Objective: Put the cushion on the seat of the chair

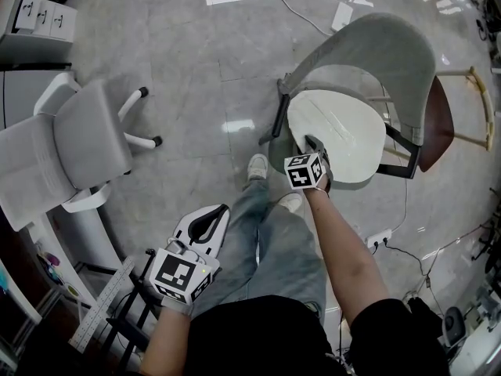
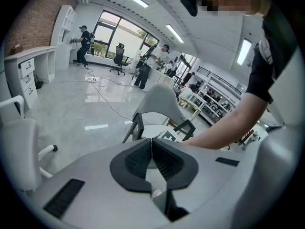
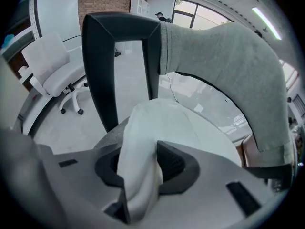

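Left gripper (image 1: 213,216) aside, jaws closed, empty; right gripper (image 1: 315,144) jaws pinching cushion (image 1: 344,128) near edge, cushion lying on chair (image 1: 383,49) seat.

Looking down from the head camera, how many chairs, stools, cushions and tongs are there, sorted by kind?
Chairs: 2 (grey fabric chair on black legs; pale grey office chair)
Stools: 1 (brown stool on pale wooden legs)
Cushions: 1 (white oval cushion, on the grey chair's seat)
Tongs: 2 (left tongs shut, empty; right tongs gripping the cushion)
Total: 6
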The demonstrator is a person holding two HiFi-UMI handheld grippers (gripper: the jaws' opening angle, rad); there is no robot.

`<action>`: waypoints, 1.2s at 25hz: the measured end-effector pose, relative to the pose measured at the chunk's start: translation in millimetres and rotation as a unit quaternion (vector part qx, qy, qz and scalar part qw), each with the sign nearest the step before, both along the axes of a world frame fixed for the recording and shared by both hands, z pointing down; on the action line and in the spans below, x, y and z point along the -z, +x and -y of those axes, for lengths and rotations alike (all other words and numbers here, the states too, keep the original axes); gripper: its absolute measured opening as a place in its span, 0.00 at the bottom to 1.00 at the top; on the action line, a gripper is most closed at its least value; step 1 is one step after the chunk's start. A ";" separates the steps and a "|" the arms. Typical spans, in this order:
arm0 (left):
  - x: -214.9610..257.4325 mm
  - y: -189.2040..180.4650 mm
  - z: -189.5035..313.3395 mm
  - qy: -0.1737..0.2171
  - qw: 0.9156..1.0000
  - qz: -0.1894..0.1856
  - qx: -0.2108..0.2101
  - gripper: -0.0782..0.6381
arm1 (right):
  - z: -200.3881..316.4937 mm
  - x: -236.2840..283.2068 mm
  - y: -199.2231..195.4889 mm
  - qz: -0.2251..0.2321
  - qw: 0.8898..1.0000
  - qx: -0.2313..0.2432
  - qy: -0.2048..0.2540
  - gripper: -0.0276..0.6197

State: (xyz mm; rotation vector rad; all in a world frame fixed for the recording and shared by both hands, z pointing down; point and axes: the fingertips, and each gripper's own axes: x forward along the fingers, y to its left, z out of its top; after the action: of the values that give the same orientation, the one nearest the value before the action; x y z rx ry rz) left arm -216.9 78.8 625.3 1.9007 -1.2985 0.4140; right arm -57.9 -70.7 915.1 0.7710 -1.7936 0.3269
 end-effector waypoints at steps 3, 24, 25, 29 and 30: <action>-1.7 -0.8 -0.6 -0.002 1.000 -0.003 0.002 0.13 | -3.5 -7.7 -2.8 -0.003 1.000 0.004 -0.015 0.25; -3.1 2.2 1.4 0.007 1.000 -0.013 0.013 0.13 | -14.4 -15.6 -20.8 0.058 0.992 0.011 -0.111 0.62; -1.3 4.0 2.6 0.010 1.000 -0.014 0.012 0.13 | -10.2 -11.0 -18.4 0.062 0.992 0.006 -0.109 0.62; 6.1 11.7 7.6 0.022 0.999 -0.020 0.014 0.13 | 2.5 11.4 -2.4 0.077 0.992 -0.021 -0.102 0.62; 8.5 13.9 9.2 0.026 0.999 -0.021 0.014 0.13 | 5.4 16.8 2.7 0.078 0.991 -0.028 -0.102 0.62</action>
State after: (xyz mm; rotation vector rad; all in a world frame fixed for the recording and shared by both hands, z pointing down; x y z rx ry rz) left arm -203.1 69.6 616.9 1.9212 -1.3178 0.3265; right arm -55.2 -76.0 898.3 0.6676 -1.8512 0.6126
